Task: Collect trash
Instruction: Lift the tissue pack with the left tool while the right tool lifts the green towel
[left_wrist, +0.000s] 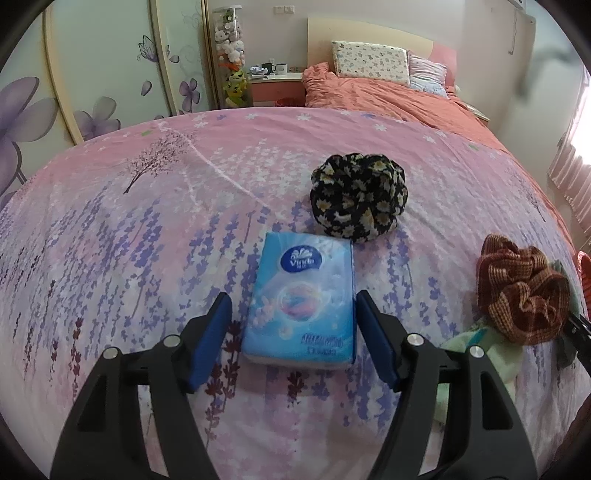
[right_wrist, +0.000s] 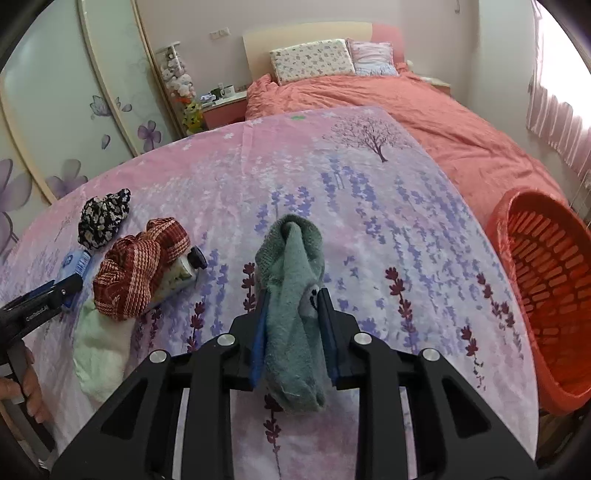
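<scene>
My left gripper (left_wrist: 291, 302) is open, its blue pads on either side of a blue tissue pack (left_wrist: 301, 299) that lies on the pink flowered bedspread (left_wrist: 147, 229). My right gripper (right_wrist: 293, 299) is shut on a grey-green sock (right_wrist: 295, 295) and holds it above the bedspread. An orange basket (right_wrist: 546, 295) stands at the right edge of the bed. A black flowered cloth (left_wrist: 358, 195), a red checked cloth (left_wrist: 521, 291), a pale green cloth (right_wrist: 99, 350) and a lotion tube (right_wrist: 184, 273) lie on the bed.
The left gripper also shows in the right wrist view (right_wrist: 48, 295), at the far left by the tissue pack. An orange duvet and pillows (right_wrist: 369, 92) lie beyond the bedspread. A wardrobe (left_wrist: 92, 74) and nightstand (left_wrist: 275, 79) stand at the left.
</scene>
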